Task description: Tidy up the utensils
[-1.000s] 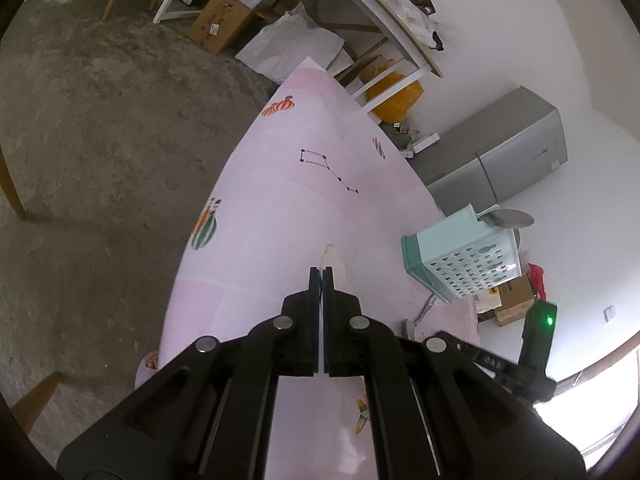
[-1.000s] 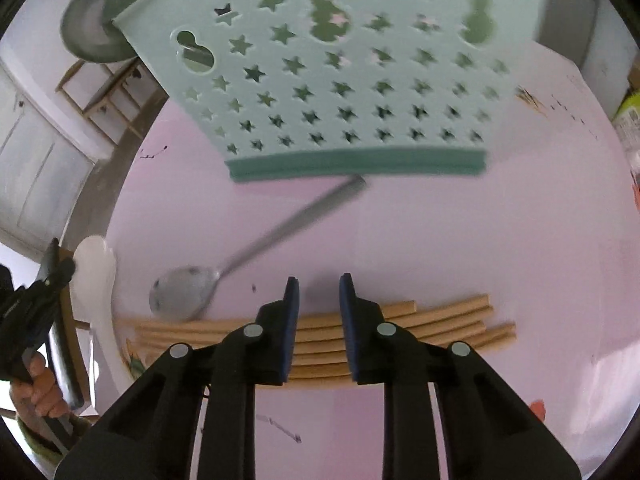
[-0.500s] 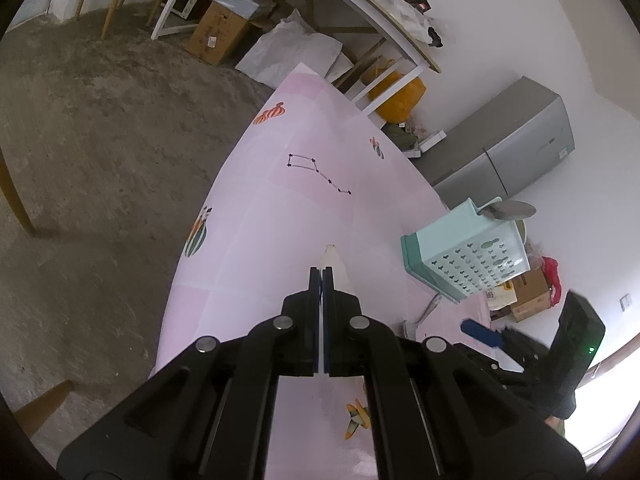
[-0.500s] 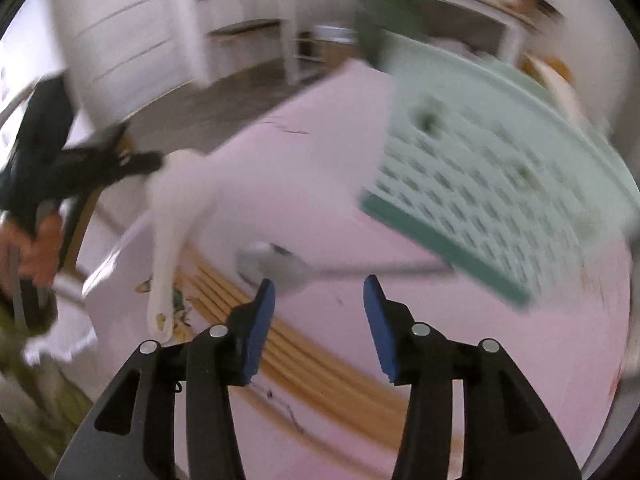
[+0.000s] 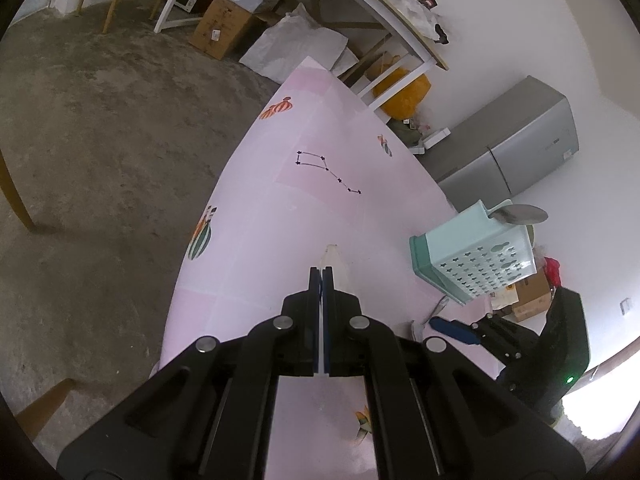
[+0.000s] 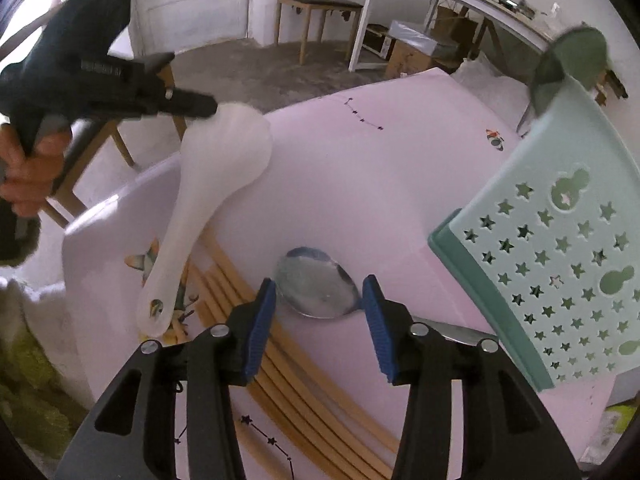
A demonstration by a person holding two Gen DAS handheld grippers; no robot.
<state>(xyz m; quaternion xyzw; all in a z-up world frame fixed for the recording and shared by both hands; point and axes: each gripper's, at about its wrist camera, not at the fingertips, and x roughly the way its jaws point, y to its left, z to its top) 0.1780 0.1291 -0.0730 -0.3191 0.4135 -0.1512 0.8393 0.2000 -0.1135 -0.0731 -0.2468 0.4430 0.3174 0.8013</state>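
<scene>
My left gripper [image 5: 322, 276] is shut on a white plastic spoon [image 5: 334, 260], whose tip shows past the fingertips. In the right wrist view that white spoon [image 6: 216, 176] hangs tilted from the left gripper [image 6: 200, 106], its handle end down over the wooden chopsticks [image 6: 304, 392]. My right gripper [image 6: 320, 312] points down over a metal spoon [image 6: 316, 292] lying on the pink table. Its jaws are closing, one on each side of the spoon's bowl, and the pads stand just clear of it. The mint perforated caddy [image 6: 560, 272] stands to the right.
A dark ladle [image 6: 572, 56] sticks up out of the caddy [image 5: 480, 256]. The pink tablecloth [image 5: 304, 208] ends at the left over a concrete floor. Chairs, boxes, a white trestle table and a grey fridge [image 5: 516, 144] stand around. A hand [image 6: 28, 176] holds the left gripper.
My right gripper rolled and swung left from over the chopsticks to the metal spoon's bowl, its jaws now wider apart. The left gripper kept still with the white spoon.
</scene>
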